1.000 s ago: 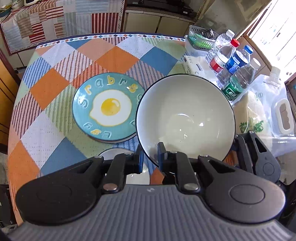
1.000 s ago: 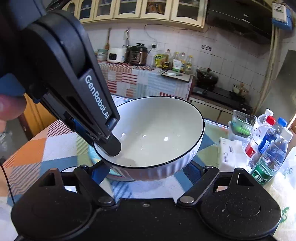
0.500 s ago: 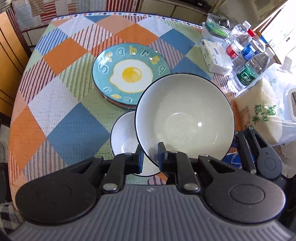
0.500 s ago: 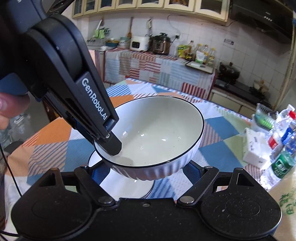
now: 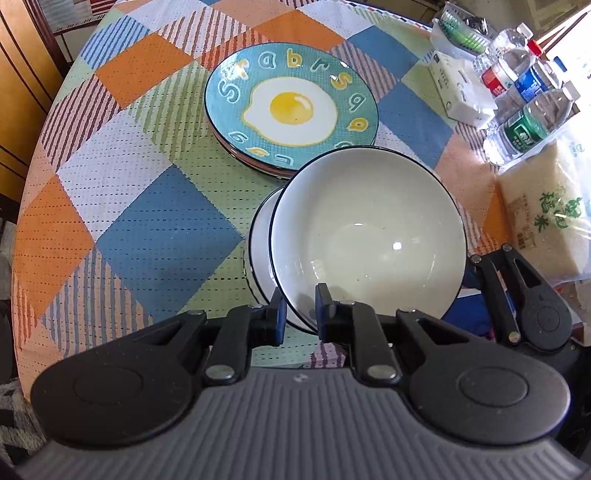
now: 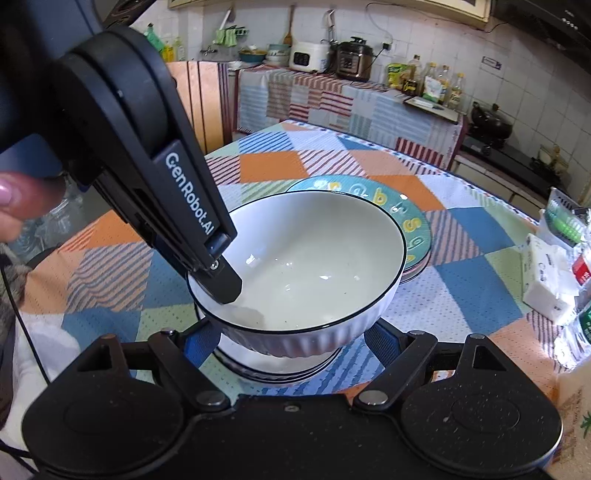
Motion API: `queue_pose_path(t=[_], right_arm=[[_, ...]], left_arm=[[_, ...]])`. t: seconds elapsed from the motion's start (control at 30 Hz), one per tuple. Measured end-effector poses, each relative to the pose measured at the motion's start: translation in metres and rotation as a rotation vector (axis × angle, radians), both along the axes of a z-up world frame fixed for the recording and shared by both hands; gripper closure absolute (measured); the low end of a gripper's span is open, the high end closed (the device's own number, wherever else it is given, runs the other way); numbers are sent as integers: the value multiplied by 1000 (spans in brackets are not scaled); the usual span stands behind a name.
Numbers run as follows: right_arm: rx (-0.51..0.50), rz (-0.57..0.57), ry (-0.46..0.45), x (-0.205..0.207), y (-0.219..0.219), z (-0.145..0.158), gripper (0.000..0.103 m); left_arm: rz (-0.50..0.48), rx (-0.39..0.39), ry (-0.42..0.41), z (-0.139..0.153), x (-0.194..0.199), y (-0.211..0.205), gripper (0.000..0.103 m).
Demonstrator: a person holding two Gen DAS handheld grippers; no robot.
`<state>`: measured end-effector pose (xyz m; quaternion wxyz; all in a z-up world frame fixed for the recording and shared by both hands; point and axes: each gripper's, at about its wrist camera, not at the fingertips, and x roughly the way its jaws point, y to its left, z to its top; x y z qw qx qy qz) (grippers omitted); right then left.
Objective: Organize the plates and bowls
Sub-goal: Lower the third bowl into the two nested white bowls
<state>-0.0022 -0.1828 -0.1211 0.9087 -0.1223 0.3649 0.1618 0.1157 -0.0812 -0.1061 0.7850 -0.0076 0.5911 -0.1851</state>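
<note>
A white bowl (image 5: 369, 236) with a dark rim hangs tilted just above a second white bowl (image 5: 258, 240) that stands on the checked tablecloth. My left gripper (image 5: 298, 314) is shut on the near rim of the upper bowl, one finger inside it. My right gripper (image 6: 290, 339) spans the ribbed outside of the upper bowl (image 6: 306, 269), a blue pad against each side. The lower bowl (image 6: 277, 365) shows only as a rim underneath. Behind the bowls, a blue fried-egg plate (image 5: 291, 107) tops a short stack of plates.
Water bottles (image 5: 524, 92), a white tissue pack (image 5: 461, 92), a bag of rice (image 5: 546, 221) and a small basket (image 5: 458, 22) crowd the table's right side. A wooden cabinet (image 5: 22, 92) stands past the table's left edge. A person's fingertip (image 6: 22, 195) shows at the left gripper's handle.
Both grippers have come down with the white bowl. The second bowl has come into view beneath it, and the gap between the two has shrunk to almost nothing.
</note>
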Motion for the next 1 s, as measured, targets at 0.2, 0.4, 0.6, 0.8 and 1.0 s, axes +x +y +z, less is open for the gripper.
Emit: queue_pose_path(t=[0.2, 0.4, 0.6, 0.8, 1.0], right_arm=[[38, 7, 28, 3, -5, -5, 15], [52, 17, 69, 2, -4, -3, 14], [40, 28, 81, 3, -2, -9, 14], [16, 30, 64, 1, 1, -11, 14], [6, 47, 32, -12, -3, 1, 14]], left_arm=[[-46, 8, -20, 0, 1, 0, 87], [-46, 41, -18, 1, -1, 0, 87], [-30, 64, -26, -3, 0, 0, 85], [-12, 67, -36, -9, 3, 3, 82], [-20, -18, -48, 7, 4, 18, 81]])
